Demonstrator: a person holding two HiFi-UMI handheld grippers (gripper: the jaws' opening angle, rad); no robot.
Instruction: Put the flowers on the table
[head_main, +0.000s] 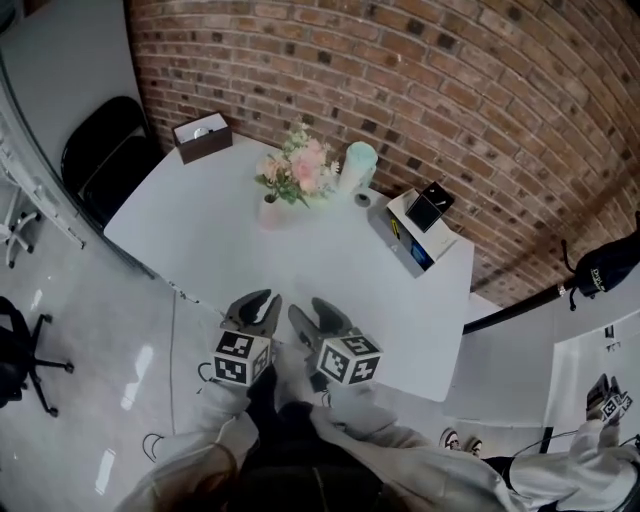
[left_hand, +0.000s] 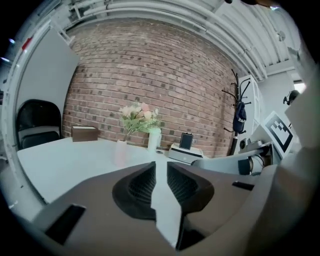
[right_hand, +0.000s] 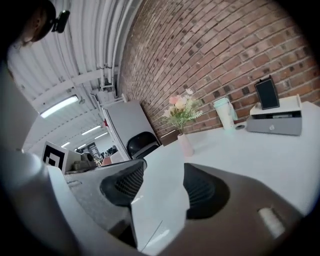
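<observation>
— What is the room like?
— A big white desk (head_main: 210, 235) stands by a red brick wall (head_main: 450, 90), on a shiny grey floor (head_main: 130, 350).
— Where are the pink and white flowers in the pale vase (head_main: 297, 172)?
— Standing up at the desk's far side, well apart from both claws.
— And the claws?
— The left claw (head_main: 263, 300) is open just a crack. The right claw (head_main: 312, 310) is open wider. Both hold nothing.

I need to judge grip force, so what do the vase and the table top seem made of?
The vase looks like matte pale pink ceramic, possibly frosted glass: dull surface, no sharp glints. The table top looks like smooth white laminate: uniform colour, faint sheen.
</observation>
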